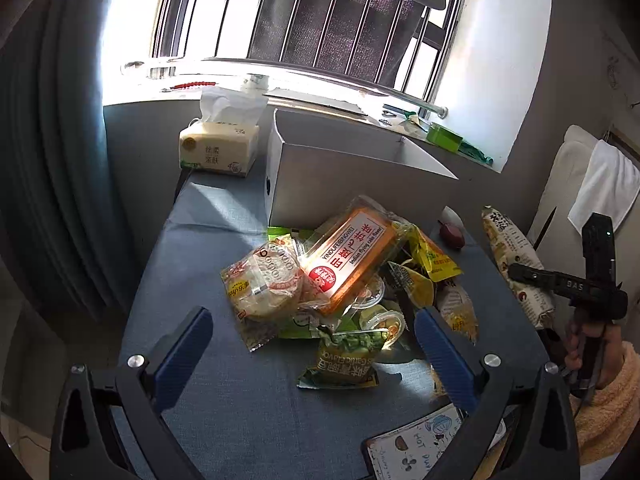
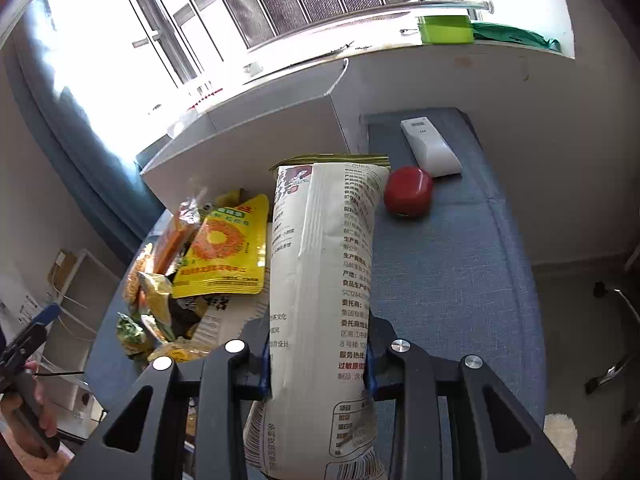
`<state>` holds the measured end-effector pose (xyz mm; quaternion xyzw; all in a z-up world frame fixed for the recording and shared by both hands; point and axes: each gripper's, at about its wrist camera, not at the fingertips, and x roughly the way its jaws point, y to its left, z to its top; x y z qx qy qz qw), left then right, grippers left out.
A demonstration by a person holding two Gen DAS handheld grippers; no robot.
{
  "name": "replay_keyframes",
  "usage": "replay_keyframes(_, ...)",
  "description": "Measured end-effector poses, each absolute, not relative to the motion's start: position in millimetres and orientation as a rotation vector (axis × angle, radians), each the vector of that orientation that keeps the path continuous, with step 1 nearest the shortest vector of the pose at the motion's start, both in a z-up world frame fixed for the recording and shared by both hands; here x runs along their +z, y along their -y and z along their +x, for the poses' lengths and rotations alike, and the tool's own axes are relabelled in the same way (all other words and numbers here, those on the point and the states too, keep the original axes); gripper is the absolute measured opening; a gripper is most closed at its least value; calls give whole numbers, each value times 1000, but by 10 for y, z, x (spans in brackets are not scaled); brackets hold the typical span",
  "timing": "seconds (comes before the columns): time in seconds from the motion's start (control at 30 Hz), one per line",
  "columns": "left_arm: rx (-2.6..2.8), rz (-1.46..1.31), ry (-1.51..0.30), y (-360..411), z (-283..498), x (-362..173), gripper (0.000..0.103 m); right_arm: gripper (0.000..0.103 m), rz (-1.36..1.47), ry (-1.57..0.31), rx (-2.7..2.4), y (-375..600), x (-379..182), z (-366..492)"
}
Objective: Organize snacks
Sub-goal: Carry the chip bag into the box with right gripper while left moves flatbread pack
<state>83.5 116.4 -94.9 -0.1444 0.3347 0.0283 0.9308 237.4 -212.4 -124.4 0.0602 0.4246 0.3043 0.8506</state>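
Observation:
A pile of snacks lies on the blue tablecloth (image 1: 224, 392): an orange cake pack (image 1: 352, 256), a round biscuit pack (image 1: 266, 284), a green pea bag (image 1: 346, 356), a yellow seed bag (image 2: 226, 252). My left gripper (image 1: 316, 352) is open above the near edge of the pile, empty. My right gripper (image 2: 318, 360) is shut on a tall white snack bag (image 2: 324, 280), held upright above the table; it also shows in the left wrist view (image 1: 516, 264). An open white box (image 1: 340, 172) stands behind the pile.
A tissue pack (image 1: 220, 148) sits at the back left. A red round object (image 2: 408, 192) and a white remote (image 2: 430, 148) lie at the back right. A phone (image 1: 416, 448) lies at the near edge. A windowsill with a green box (image 2: 444, 30) runs behind.

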Motion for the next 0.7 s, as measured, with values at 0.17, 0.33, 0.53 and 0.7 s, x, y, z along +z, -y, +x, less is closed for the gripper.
replay_keyframes(0.17, 87, -411, -793, -1394, 1282, -1221, 103, 36, 212, -826, 678, 2277, -1004, 1994)
replay_keyframes(0.33, 153, -596, -860, -1633, 1589, -1490, 103, 36, 250, -801, 677, 2365, -888, 1771)
replay_keyframes(0.53, 205, -648, -895, -1711, 1760, -1658, 102, 36, 245, -784, 700, 2364, -821, 1658)
replay_keyframes(0.7, 177, -626, -874, -1672, 1731, -1678, 76, 36, 221, -794, 725, 2273, -868, 1639)
